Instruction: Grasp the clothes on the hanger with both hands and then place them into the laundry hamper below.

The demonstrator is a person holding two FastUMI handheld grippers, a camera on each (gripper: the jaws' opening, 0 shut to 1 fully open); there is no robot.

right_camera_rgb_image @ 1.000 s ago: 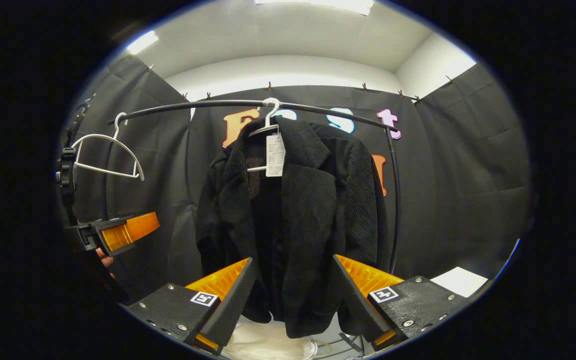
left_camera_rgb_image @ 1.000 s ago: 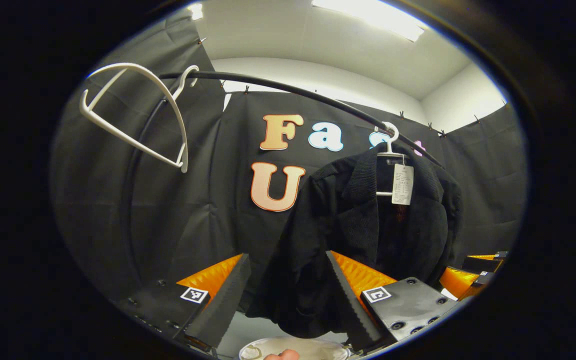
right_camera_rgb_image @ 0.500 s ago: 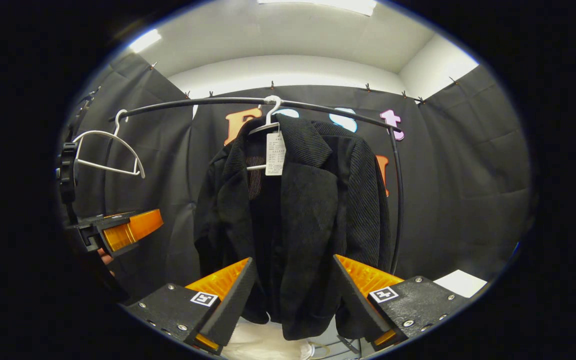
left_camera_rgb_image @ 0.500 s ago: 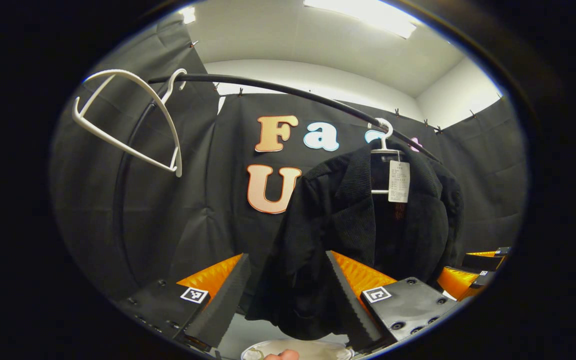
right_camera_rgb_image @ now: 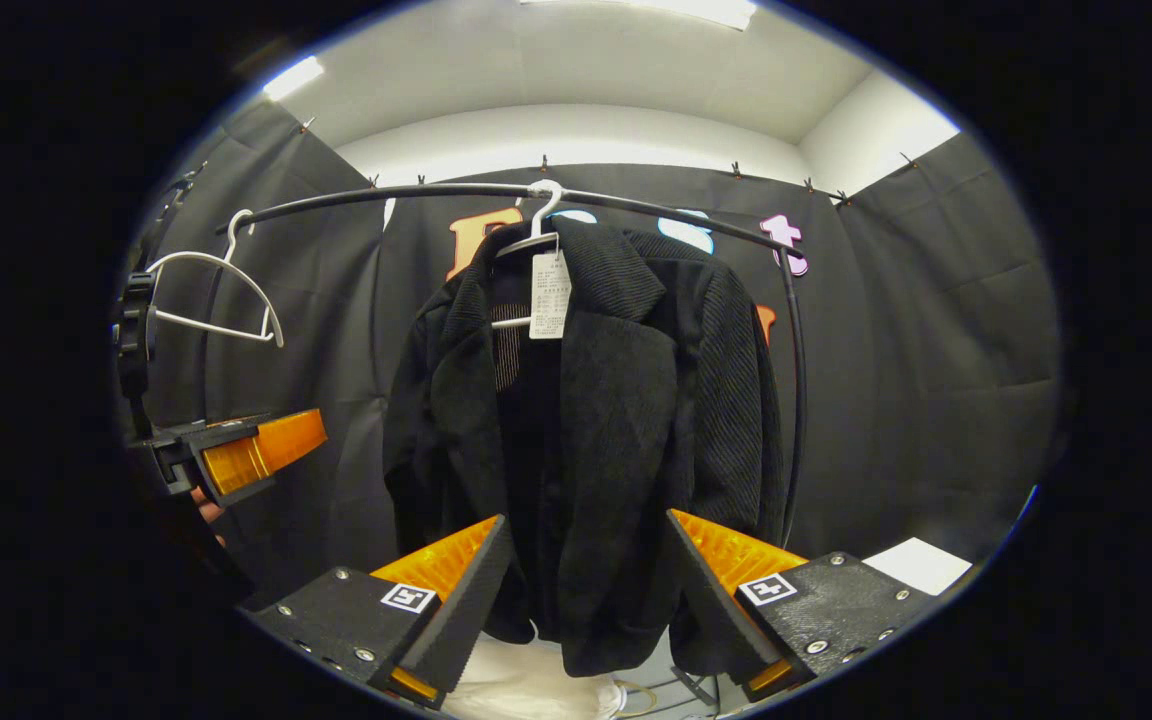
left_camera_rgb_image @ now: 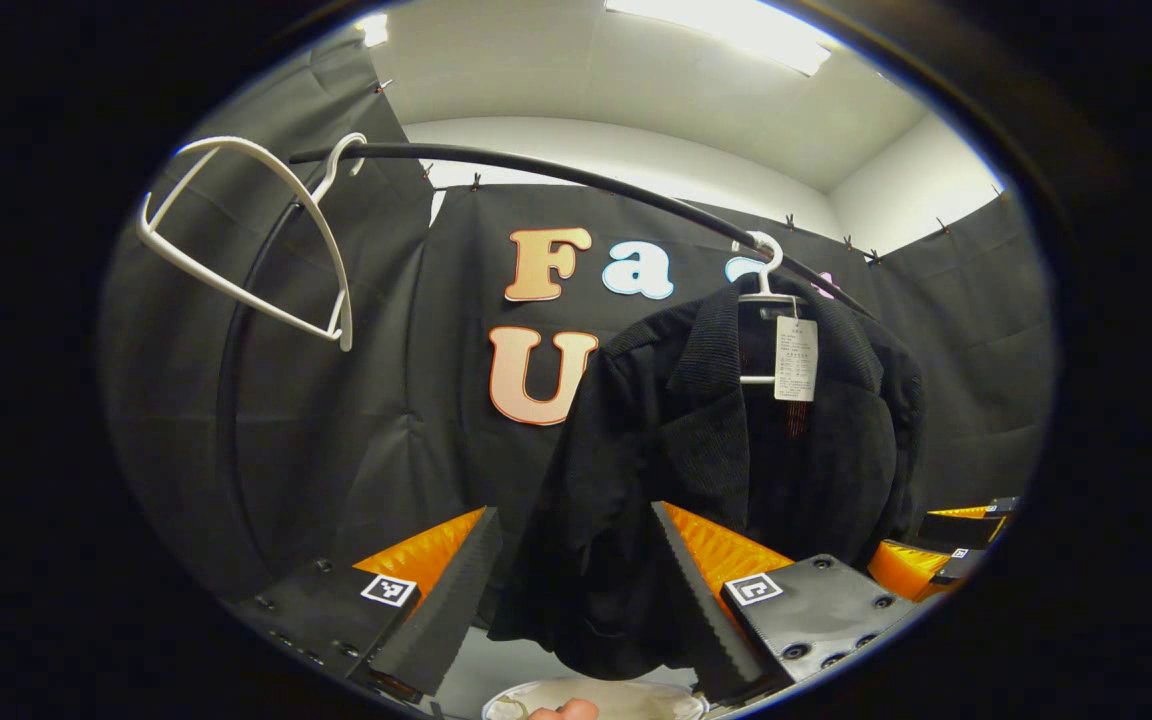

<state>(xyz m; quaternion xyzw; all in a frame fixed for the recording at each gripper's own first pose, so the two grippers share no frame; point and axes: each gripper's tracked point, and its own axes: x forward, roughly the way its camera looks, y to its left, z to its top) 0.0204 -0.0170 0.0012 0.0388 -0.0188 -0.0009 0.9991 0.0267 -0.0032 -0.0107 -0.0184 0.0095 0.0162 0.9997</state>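
An empty white hanger (right_camera_rgb_image: 216, 300) hangs at the rail's (right_camera_rgb_image: 416, 197) left end, the black jacket (right_camera_rgb_image: 586, 430) hangs on its own hanger mid-rail, and both the left hand-held gripper (left_camera_rgb_image: 576, 590) and right hand-held gripper (right_camera_rgb_image: 586, 600) gape released before its hem.

Booth is enclosed by black cloth walls (right_camera_rgb_image: 936, 330), pinned along the top with small clips. White ceiling (left_camera_rgb_image: 636, 70) is seen above, lit by a bright strip light (left_camera_rgb_image: 726, 30) at 12 o'clock. A white wall corner (right_camera_rgb_image: 876, 125) is noted at 2 o'clock.
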